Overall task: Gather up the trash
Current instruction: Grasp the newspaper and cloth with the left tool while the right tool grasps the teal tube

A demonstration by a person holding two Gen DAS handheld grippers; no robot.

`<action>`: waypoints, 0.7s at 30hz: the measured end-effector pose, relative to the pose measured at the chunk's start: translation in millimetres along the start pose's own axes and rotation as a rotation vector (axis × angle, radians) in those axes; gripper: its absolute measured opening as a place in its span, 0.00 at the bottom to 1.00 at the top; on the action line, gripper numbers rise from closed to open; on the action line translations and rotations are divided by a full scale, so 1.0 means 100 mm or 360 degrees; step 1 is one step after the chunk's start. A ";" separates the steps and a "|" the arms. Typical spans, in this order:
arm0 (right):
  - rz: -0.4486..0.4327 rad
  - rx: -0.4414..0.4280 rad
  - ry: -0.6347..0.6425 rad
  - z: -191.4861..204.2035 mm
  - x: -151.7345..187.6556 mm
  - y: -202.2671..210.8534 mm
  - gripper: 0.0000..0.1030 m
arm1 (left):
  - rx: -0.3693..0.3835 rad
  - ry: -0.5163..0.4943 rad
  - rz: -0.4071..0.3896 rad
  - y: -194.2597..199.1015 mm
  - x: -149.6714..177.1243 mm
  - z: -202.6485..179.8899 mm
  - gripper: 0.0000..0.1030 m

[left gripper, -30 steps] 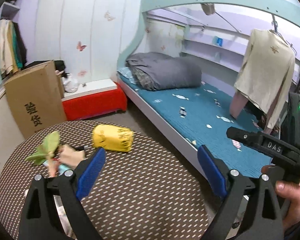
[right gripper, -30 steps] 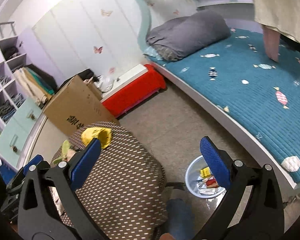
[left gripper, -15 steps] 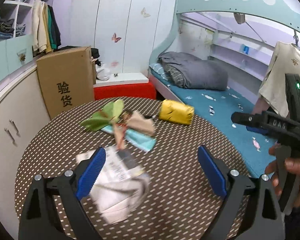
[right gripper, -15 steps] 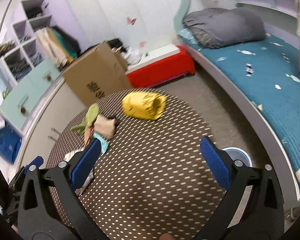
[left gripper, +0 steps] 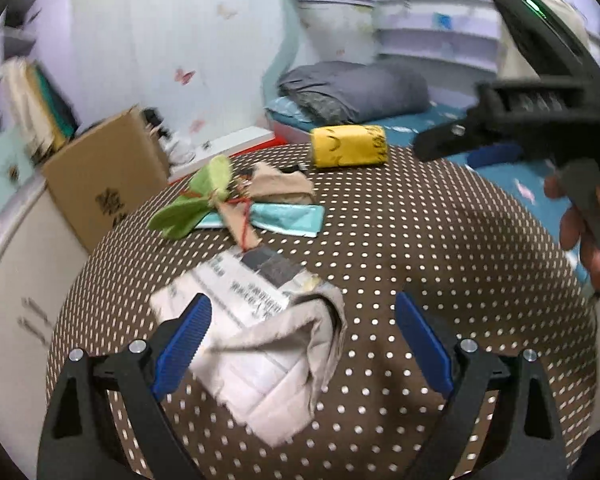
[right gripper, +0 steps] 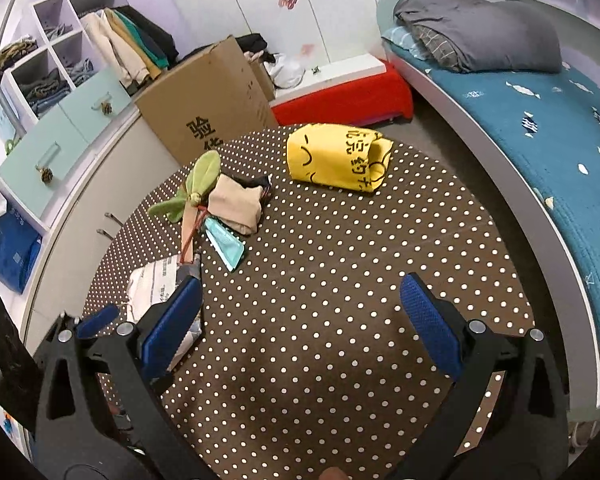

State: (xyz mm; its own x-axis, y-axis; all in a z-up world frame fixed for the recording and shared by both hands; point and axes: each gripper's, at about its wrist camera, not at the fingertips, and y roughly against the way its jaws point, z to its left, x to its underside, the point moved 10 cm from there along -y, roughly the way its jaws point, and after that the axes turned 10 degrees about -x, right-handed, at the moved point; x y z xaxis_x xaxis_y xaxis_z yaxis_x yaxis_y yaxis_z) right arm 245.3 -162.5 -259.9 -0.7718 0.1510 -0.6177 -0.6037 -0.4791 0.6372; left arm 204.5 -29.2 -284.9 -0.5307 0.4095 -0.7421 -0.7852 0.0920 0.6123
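Hovering low over the round dotted table [left gripper: 440, 240], the left gripper [left gripper: 300, 340] has its blue jaws spread wide with nothing between them. A crumpled paper [left gripper: 268, 332] lies right under it, at the near left edge of the table, with the left pad [left gripper: 182, 338] already above the paper's left part and the right pad set over bare cloth beyond its right edge. So the paper sits off-centre in the opening, toward the left jaw. Its long axis looks to run from far-left to near-right, slanting across the line between the pads rather than square to it.

The right gripper [right gripper: 300, 324] is just as wide open and just as empty, held higher over the middle of the table. From its view the paper [right gripper: 156, 288] is off to its left, partly hidden behind its own left finger, so the left hand is clearly the nearer one for this piece.

Further back, well apart from both tools, lie a green leaf [right gripper: 192, 188] tied in a bundle with beige scraps and a teal wrapper [right gripper: 226, 246], and beyond them a yellow bag [right gripper: 338, 158] near the far rim.

My guess is the paper goes first: shift a touch left, drop, and close across its bunched fold.
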 end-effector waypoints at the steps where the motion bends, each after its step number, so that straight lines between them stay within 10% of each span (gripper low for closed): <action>1: 0.0018 -0.0005 0.0011 0.01 0.00 -0.05 0.94 | 0.0034 -0.0061 0.0008 -0.03 0.01 -0.06 0.69; 2: 0.0032 -0.0009 0.0024 0.03 0.00 -0.09 0.94 | 0.0077 -0.0139 0.0059 -0.10 0.06 -0.13 0.48; 5: 0.0094 -0.0033 0.0090 0.11 -0.01 -0.31 0.94 | 0.0056 -0.0210 0.0097 -0.17 0.09 -0.13 0.28; 13: 0.0291 -0.0072 0.0402 0.54 -0.01 -1.06 0.92 | 0.0073 0.0043 0.0095 -0.04 0.19 0.23 0.24; 21: 0.0342 -0.0102 0.0573 0.80 -0.03 -1.38 0.52 | -0.0023 0.0321 0.0062 0.15 0.27 0.66 0.24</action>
State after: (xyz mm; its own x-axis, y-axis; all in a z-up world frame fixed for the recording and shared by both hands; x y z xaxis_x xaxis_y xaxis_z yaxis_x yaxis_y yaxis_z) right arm 314.9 -27.7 -309.7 -0.7528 -0.2643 -0.6029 -0.4144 -0.5213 0.7460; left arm 199.3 43.1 -277.6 -0.6129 0.2221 -0.7583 -0.7665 0.0661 0.6388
